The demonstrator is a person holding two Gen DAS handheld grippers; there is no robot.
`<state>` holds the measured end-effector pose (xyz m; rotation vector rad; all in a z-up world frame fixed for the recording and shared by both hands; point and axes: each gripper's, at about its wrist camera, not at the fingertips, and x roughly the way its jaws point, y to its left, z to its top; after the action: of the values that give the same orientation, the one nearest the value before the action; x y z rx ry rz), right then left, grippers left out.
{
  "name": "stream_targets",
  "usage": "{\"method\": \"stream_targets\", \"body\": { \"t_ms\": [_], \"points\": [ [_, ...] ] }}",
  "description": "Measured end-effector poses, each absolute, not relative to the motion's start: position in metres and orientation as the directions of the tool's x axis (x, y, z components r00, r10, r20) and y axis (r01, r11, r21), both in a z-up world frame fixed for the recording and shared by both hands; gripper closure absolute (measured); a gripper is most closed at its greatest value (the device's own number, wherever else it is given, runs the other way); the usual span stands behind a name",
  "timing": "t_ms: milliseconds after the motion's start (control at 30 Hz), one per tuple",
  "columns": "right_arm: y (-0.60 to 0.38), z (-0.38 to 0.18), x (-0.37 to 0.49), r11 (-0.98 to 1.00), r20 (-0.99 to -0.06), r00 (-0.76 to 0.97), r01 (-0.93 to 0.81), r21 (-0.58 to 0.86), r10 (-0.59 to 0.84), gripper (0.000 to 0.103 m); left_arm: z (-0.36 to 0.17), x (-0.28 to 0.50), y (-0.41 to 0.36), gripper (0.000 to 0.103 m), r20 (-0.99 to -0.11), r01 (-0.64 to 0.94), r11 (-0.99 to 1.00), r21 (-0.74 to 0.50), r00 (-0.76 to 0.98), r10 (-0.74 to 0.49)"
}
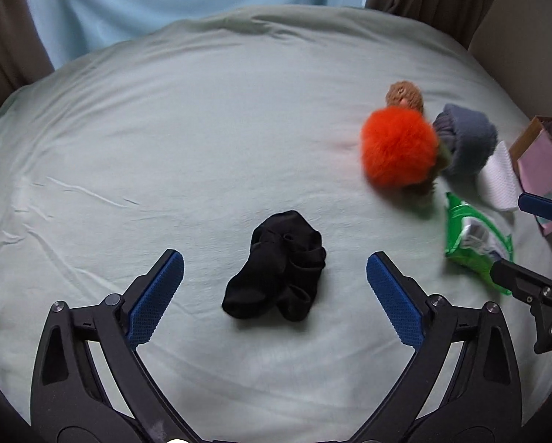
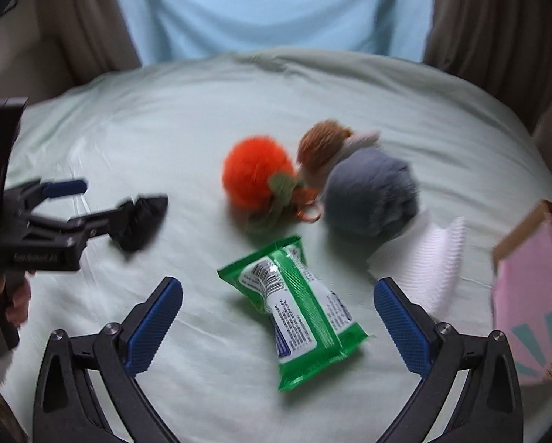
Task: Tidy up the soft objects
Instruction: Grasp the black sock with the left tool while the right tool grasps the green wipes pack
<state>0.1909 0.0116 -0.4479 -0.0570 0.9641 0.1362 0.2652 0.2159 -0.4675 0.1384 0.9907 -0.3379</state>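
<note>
Wide-spread left claw [image 1: 275, 280] frames a crumpled black sock [image 1: 278, 284] on the pale sheet [image 1: 202, 129]

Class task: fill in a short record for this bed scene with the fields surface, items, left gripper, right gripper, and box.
surface: pale green bedsheet
items: black sock, orange pom-pom, brown plush, grey sock ball, green packet, white cloth
left gripper: open, sock between its fingers, untouched
right gripper: open, packet between its fingers, untouched
box: pink box at the right edge
</note>
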Motion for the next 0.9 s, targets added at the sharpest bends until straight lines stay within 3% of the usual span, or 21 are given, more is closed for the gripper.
{"method": "stream_targets", "body": {
  "t_ms": [100,167,433,600,667,733,900],
  "points": [
    [0.008,-0.468,0.200,0.986,-0.834,0.542,-0.167,0.011,0.101,0.000,-0.487,0.273,0.211,0.010,-0.844,0.341,0.940,-0.019,0.499,-0.198],
    [0.005,-0.481,0.205,0.983,-0.845,0.523,-0.182,0.014,0.109,0.009,-0.499,0.277,0.210,0.016,-0.850,0.339,0.940,-0.019,0.490,-0.194],
    [0.006,-0.501,0.211,0.969,-0.865,0.491,-0.247,-0.021,0.106,0.032,-0.511,0.283,0.202,0.018,-0.843,0.355,0.935,0.010,0.505,-0.183],
    [0.015,-0.499,0.207,0.965,-0.866,0.489,-0.261,-0.030,0.106,0.045,-0.505,0.277,0.197,0.042,-0.840,0.382,0.924,0.029,0.510,-0.185],
    [0.015,-0.498,0.203,0.966,-0.864,0.492,-0.255,-0.032,0.102,0.050,-0.501,0.274,0.194,0.062,-0.842,0.404,0.914,0.031,0.503,-0.194],
    [0.016,-0.497,0.201,0.971,-0.863,0.496,-0.239,-0.023,0.102,0.052,-0.499,0.272,0.193,0.074,-0.843,0.420,0.907,0.034,0.499,-0.200],
    [0.010,-0.493,0.203,0.980,-0.862,0.494,-0.198,0.015,0.113,0.056,-0.496,0.268,0.193,0.085,-0.849,0.424,0.905,0.028,0.488,-0.202]
  ]
}}
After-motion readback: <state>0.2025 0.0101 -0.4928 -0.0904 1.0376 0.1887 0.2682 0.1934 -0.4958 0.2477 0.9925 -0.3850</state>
